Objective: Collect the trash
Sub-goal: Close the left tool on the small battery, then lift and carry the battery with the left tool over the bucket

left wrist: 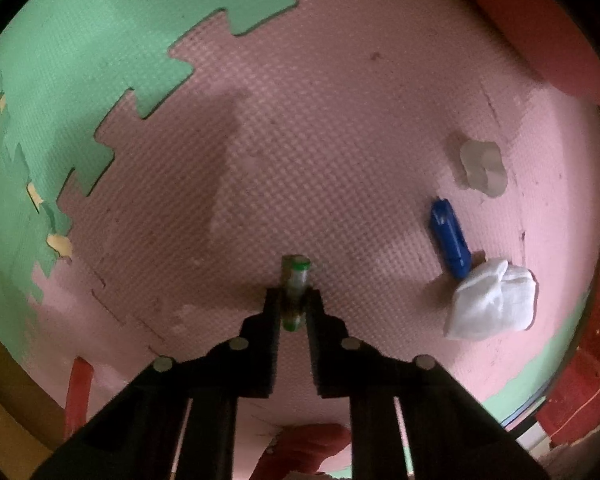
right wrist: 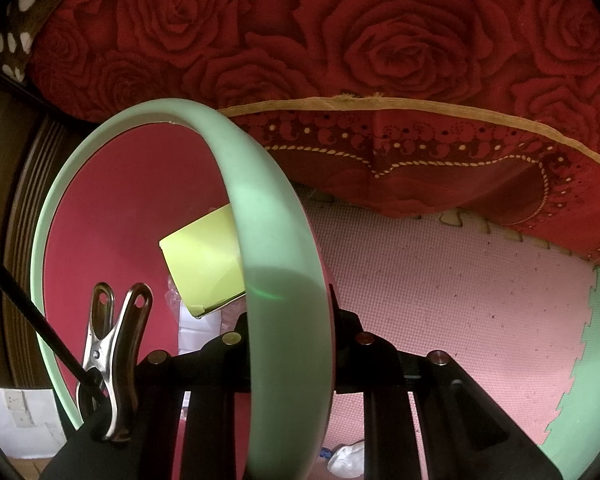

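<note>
Left hand-held gripper (left wrist: pixel 294 300) is pinching a small clear tube (left wrist: pixel 295 284) with green ends, fingers pressed on its sides, tube pointing away along the fingers over the pink mat (left wrist: pixel 320 120). Ahead of it the mat is open up to the jigsaw seam with the green mat (left wrist: pixel 80 60) at upper left. Right of it, well apart: blue cap (left wrist: pixel 450 240), with a white tissue wad (left wrist: pixel 492 304) touching the cap's near end and a pale crumpled scrap (left wrist: pixel 482 166) beyond the cap. Red edge at far upper right.

Right hand-held gripper (right wrist: pixel 292 320) is clamped on the mint rim of the red bin (right wrist: pixel 120 220), one finger inside, one outside. Inside: yellow-green box (right wrist: pixel 204 260), clear wrap under it. Steel clip (right wrist: pixel 112 360) on the rim to the left. Red rose bedcover (right wrist: pixel 380 60) hangs ahead; pink mat open to the right.
</note>
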